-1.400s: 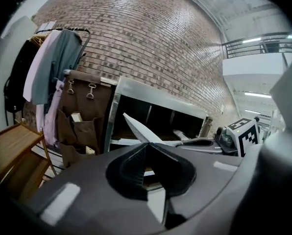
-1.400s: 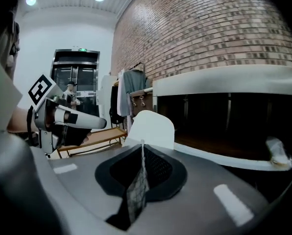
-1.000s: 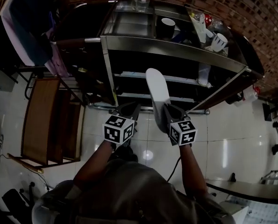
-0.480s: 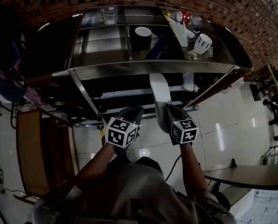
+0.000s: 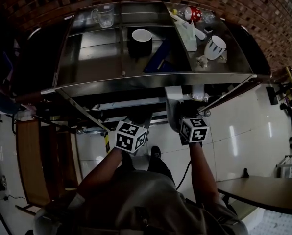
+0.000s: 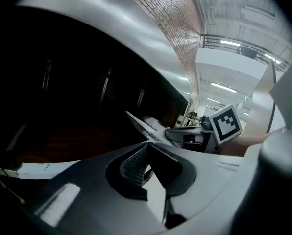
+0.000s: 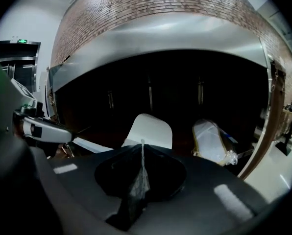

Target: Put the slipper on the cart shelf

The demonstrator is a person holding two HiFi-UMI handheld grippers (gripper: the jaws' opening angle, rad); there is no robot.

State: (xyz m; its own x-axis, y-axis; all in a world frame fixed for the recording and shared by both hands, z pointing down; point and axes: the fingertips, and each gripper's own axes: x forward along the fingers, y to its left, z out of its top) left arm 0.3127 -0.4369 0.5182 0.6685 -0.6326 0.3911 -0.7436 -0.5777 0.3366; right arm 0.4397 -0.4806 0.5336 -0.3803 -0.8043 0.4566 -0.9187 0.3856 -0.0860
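A white slipper (image 5: pixel 174 103) reaches in under the top deck of the steel cart (image 5: pixel 136 77), and its far end is hidden there. My right gripper (image 5: pixel 179 117) is shut on its near end. In the right gripper view the jaws pinch the slipper (image 7: pixel 148 130) edge-on at my right gripper (image 7: pixel 142 146), and it points into the dark middle shelf (image 7: pixel 185 106). A second slipper (image 7: pixel 212 142), wrapped in plastic, lies on that shelf to the right. My left gripper (image 5: pixel 136 121) hangs beside it, open with nothing between its jaws (image 6: pixel 148 153).
On the cart's top stand a black mug (image 5: pixel 140 40), a glass mug (image 5: pixel 103 16), a white mug (image 5: pixel 215 47) and a blue flat thing (image 5: pixel 158 60). A wooden rack (image 5: pixel 31 165) is at the left, a table corner (image 5: pixel 263 192) at the lower right, a brick wall behind.
Both grippers have moved closer to the cart. The slipper has gone forward, and its toe end is now under the top deck.
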